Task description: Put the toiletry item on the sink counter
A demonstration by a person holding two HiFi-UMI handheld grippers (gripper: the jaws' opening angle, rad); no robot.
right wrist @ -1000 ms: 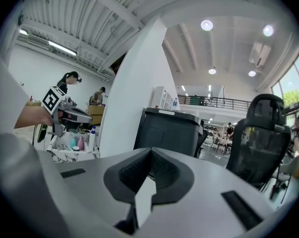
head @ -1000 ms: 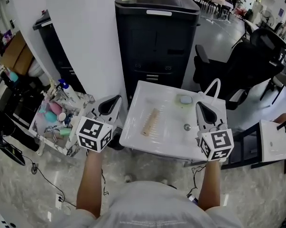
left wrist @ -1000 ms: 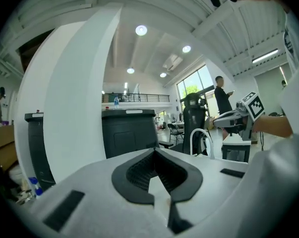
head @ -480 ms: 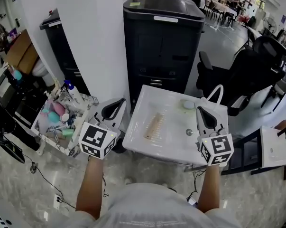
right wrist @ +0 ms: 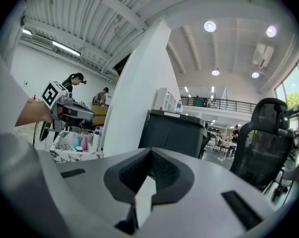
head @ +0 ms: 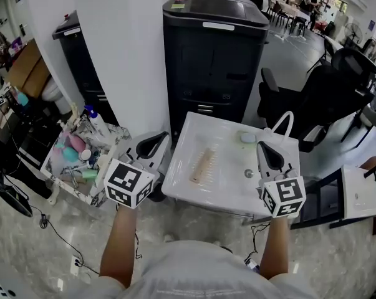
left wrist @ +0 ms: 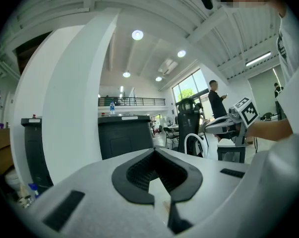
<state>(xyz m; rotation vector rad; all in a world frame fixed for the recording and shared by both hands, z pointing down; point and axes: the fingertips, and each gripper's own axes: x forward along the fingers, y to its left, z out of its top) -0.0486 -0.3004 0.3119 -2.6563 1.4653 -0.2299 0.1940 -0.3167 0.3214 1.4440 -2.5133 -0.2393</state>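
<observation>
A white sink counter [head: 180, 178] stands in front of me in the head view. In its basin lie a tan comb [head: 202, 166] and a pale green soap-like piece [head: 246, 137]. A white patterned basket [head: 58, 180] left of the sink holds several toiletry bottles [head: 72, 147]. My left gripper [head: 158, 137] hovers between basket and sink, shut with nothing in it. Over the sink's right side my right gripper [head: 264, 146] is shut and empty too. Each gripper view shows only closed jaws with nothing between them: left gripper [left wrist: 154, 151], right gripper [right wrist: 150, 150].
A tall black cabinet [head: 212, 48] stands right behind the sink, with a white pillar [head: 113, 55] to its left. A black office chair [head: 318, 86] is at the back right. A second white basin [head: 361, 192] sits at the right. Cables run across the floor at the left.
The head view has tilted up a little, showing more of the black cabinet. Both grippers stay shut, in nearly the same places beside and over the sink.
</observation>
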